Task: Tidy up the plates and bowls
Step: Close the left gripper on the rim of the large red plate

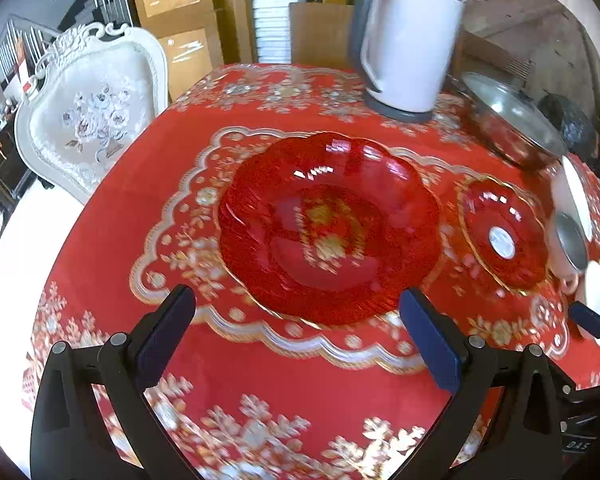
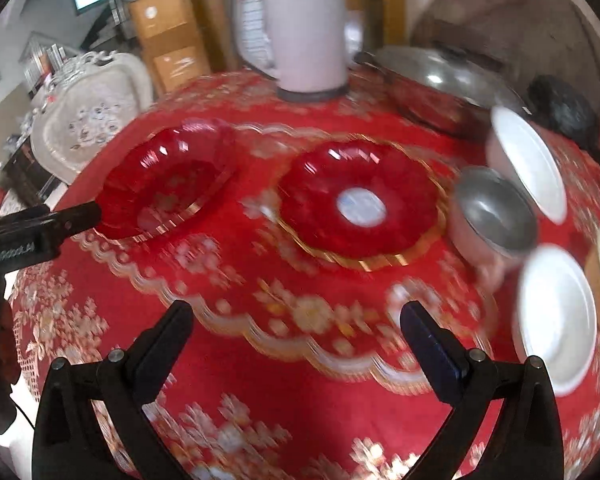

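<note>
Left gripper (image 1: pixel 296 316): fingers spread wide, holding nothing, above the red tablecloth (image 1: pixel 148 168). At its 12 o'clock lies the large red glass plate (image 1: pixel 328 228), its near rim between the fingertips. At 2 o'clock, just beside it, lies the small red glass plate (image 1: pixel 504 236). Right gripper (image 2: pixel 296 320): fingers likewise wide apart and empty; the small plate sits at its 12 o'clock. A metal cup (image 2: pixel 496 216) and white bowls (image 2: pixel 556 316) stand at 2 to 3 o'clock. Behind, at 12 o'clock, stand a white kettle (image 1: pixel 408 44) and a lidded pot (image 1: pixel 512 120).
</note>
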Demonstrator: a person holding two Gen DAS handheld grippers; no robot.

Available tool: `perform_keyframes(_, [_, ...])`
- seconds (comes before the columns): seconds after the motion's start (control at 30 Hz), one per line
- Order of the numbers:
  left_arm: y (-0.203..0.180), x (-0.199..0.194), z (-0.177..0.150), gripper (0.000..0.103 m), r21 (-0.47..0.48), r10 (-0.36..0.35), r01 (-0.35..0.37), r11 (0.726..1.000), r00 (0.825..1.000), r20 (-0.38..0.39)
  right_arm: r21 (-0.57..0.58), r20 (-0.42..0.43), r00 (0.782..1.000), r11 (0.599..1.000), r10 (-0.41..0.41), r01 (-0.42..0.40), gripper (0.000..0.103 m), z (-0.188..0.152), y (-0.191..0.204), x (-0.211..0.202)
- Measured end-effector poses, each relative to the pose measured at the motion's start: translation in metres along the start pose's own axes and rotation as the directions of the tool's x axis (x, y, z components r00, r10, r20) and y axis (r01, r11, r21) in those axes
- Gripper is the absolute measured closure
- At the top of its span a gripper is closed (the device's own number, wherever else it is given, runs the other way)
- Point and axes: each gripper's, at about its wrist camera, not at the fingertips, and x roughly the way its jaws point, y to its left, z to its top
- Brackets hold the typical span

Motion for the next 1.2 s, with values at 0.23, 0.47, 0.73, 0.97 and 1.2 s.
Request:
perform_keyframes(0.23, [0.029, 0.016, 0.025, 0.000, -0.010, 0.044, -0.044, 0.999, 0.999, 0.026, 0.015, -0.012, 0.998, 0.998, 0.068, -0.067, 0.000, 0.043, 0.019, 0.024])
perform_keyframes(0.47, [0.037, 0.029, 0.033, 0.000, 0.007, 0.039, -0.039, 0.999, 0.999, 0.012, 0.053, -0.021, 0.996, 0.995, 0.083, -0.082, 0.000, 0.064, 0.031, 0.035])
perform_keyframes(0.73, [0.037, 0.039, 0.040, 0.000, 0.003, 0.035, -0.035, 0.999, 0.999, 0.008, 0.060, -0.041, 0.995, 0.994, 0.090, -0.087, 0.000, 0.075, 0.041, 0.044])
perform_keyframes(0.97, [0.046, 0.057, 0.043, 0.000, -0.016, 0.036, -0.036, 0.999, 0.999, -0.026, 0.131, -0.086, 0.986, 0.983, 0.141, -0.129, 0.000, 0.077, 0.044, 0.064])
perform_keyframes(1.2, [0.052, 0.075, 0.047, 0.000, -0.017, 0.052, -0.053, 0.998, 0.997, -0.050, 0.193, -0.131, 0.979, 0.973, 0.153, -0.126, 0.000, 0.077, 0.042, 0.083])
